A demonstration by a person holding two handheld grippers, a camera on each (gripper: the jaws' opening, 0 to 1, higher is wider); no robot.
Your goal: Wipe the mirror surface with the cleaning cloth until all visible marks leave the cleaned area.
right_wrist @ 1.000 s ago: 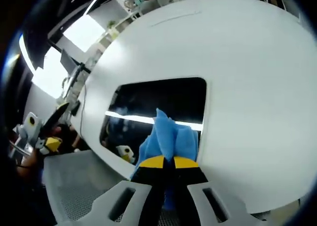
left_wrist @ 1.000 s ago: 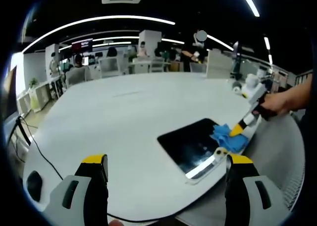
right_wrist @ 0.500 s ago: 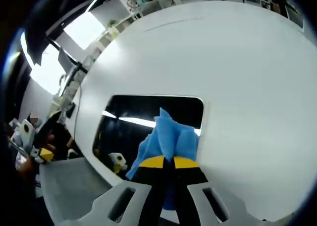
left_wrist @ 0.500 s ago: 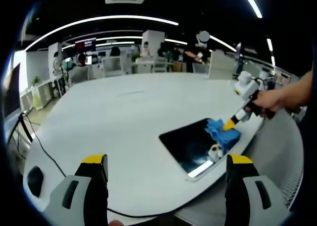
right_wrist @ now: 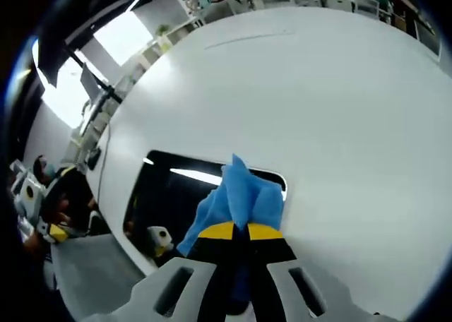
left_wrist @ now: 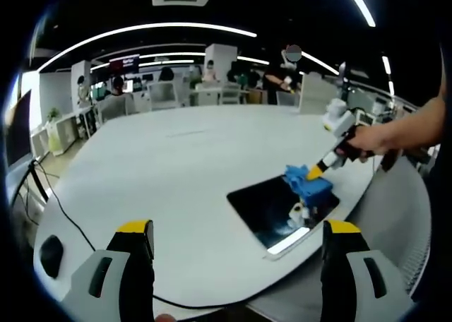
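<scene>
The left tool [left_wrist: 233,230] hangs with jaws spread wide above the white round surface [left_wrist: 162,167]. Beyond it, the dark rectangular mirror [left_wrist: 272,205] lies flat near the surface's edge. The right tool [right_wrist: 234,231] pinches the crumpled blue cleaning cloth [right_wrist: 240,198], pressed onto the mirror's far end.

We see an open-plan office — desks with chairs [left_wrist: 157,94] and seated people [left_wrist: 113,89] at upper left, strip ceiling lights [left_wrist: 145,30].

R gripper [right_wrist: 234,231] has dragged the blue cloth [left_wrist: 308,183] across the mirror [left_wrist: 272,206] — from its near-edge corner toward the far edge.
</scene>
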